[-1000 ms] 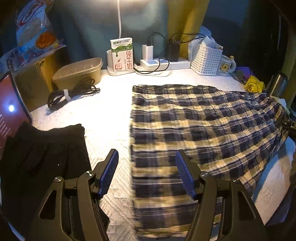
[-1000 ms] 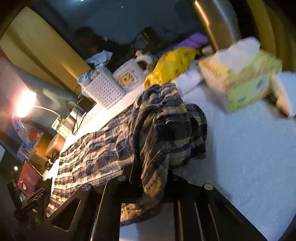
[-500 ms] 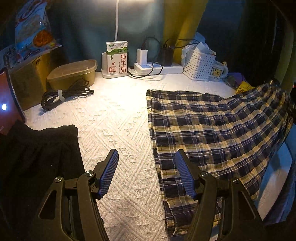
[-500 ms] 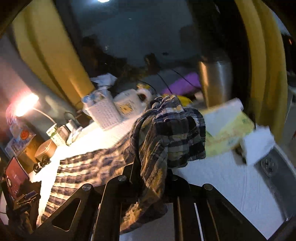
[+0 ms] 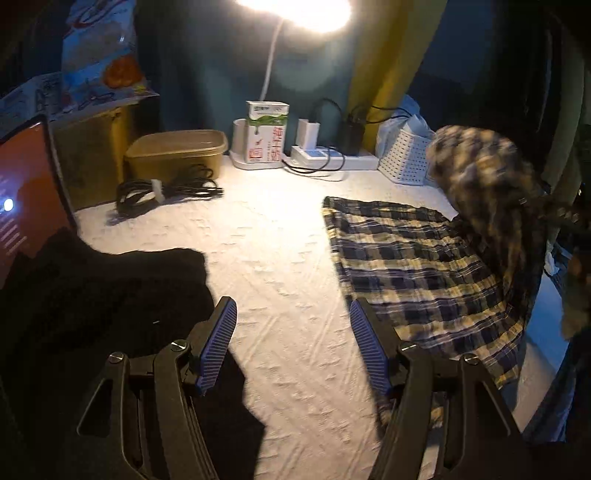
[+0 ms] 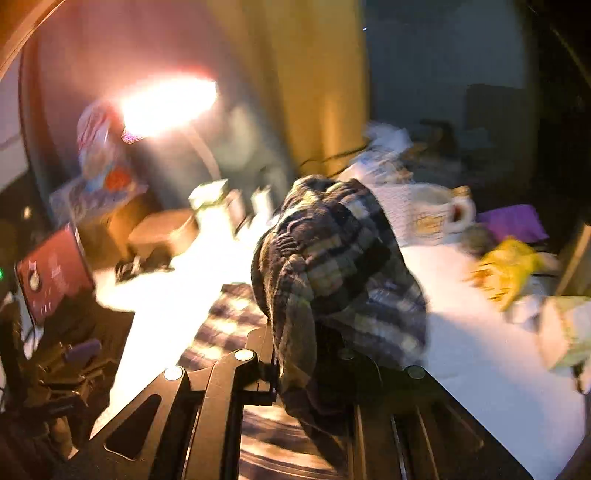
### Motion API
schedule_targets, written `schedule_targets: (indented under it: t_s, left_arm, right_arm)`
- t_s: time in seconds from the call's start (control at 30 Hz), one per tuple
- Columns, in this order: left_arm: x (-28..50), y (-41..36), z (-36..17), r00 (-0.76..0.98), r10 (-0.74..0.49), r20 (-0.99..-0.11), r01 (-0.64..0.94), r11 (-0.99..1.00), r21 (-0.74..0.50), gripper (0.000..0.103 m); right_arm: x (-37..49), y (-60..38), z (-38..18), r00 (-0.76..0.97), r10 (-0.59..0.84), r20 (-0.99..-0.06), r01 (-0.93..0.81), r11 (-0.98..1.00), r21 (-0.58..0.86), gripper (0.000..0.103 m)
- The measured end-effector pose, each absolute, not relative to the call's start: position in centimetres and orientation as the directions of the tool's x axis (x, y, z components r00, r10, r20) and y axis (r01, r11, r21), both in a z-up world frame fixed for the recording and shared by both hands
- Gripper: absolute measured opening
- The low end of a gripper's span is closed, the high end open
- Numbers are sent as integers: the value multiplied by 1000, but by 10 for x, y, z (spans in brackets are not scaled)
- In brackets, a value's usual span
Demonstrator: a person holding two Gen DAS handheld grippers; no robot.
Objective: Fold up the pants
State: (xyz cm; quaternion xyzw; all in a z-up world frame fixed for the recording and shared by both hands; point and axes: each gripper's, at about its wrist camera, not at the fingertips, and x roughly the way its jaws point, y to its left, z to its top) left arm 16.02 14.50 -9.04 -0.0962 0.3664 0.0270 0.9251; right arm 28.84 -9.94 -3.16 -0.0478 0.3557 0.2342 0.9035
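Blue-and-cream plaid pants [image 5: 417, 266] lie on the white textured table cover [image 5: 273, 266] at the right of the left wrist view, their far end lifted into a blurred bunch [image 5: 480, 173]. My right gripper [image 6: 314, 354] is shut on that bunched plaid cloth [image 6: 332, 266], which drapes over its jaws and hides the fingertips. My left gripper [image 5: 293, 347] hovers open above the bare cover, blue ribbed pads [image 5: 218, 347] apart with nothing between them, just left of the pants' near edge.
A black garment [image 5: 92, 295] lies at the left beside a red-lit screen [image 5: 22, 195]. Along the back stand a tan lidded tub [image 5: 177, 153], a coiled cable [image 5: 166, 188], a milk carton [image 5: 266, 131], a power strip [image 5: 328, 155], a white basket [image 5: 406, 158] and a lamp [image 5: 291, 11].
The right gripper has swung up and toward the lamp side with the pants' end, folding it over. The flat part of the pants has drawn rightward. The left gripper shifted left, staying open.
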Motion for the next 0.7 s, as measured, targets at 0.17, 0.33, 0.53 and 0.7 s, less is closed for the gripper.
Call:
schedule_targets:
  t_s: [0.17,0.33,0.53,0.7]
  left_arm:
    - [147,163,-94,724,9,-690,-165,973,-161,64]
    - [144,166,-97,714,23,-699,-185,970,-158,64]
    - [153,152,-89,718,18,-696,-155,979,-134,64]
    - [165,130,-79,728,-4,-686,-101,988,-113,64]
  right_arm:
    - [283,-41,-69,519,401,-755,-543,837,71,13]
    - [276,-23,-101,379,424,-823,-595,792,134,69]
    - [264,-27,-82,381,488,-785,-641,751,156,88]
    - [266,-59,-62,421,528,-738,-611,766,199,88]
